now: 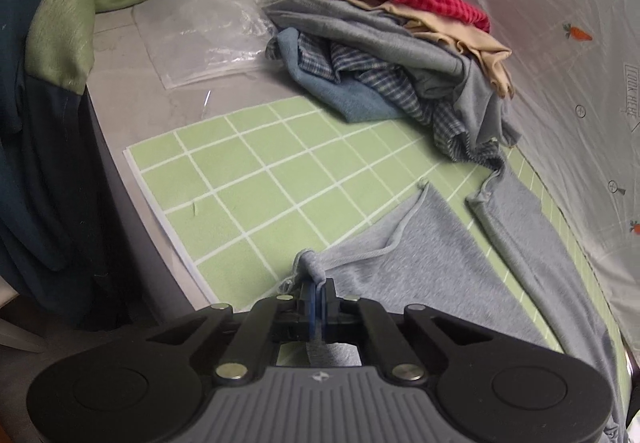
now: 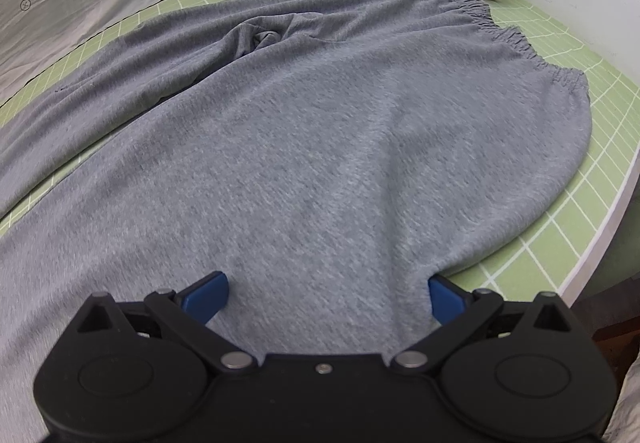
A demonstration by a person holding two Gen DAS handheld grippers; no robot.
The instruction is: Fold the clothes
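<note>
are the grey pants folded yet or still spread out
Spread out: the grey pants lie flat on the green mat, legs apart.

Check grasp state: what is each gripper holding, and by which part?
Left gripper: shut on the grey knit pants, pinching a bunched leg-hem corner. Right gripper: open over the pants, holding nothing.

Matt grey knit trousers point(image 2: 320, 147), plastic bag point(image 1: 200, 35)

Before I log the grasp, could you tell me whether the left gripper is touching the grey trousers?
Touching: the left wrist view shows the left gripper shut on a hem of the grey trousers.
</note>
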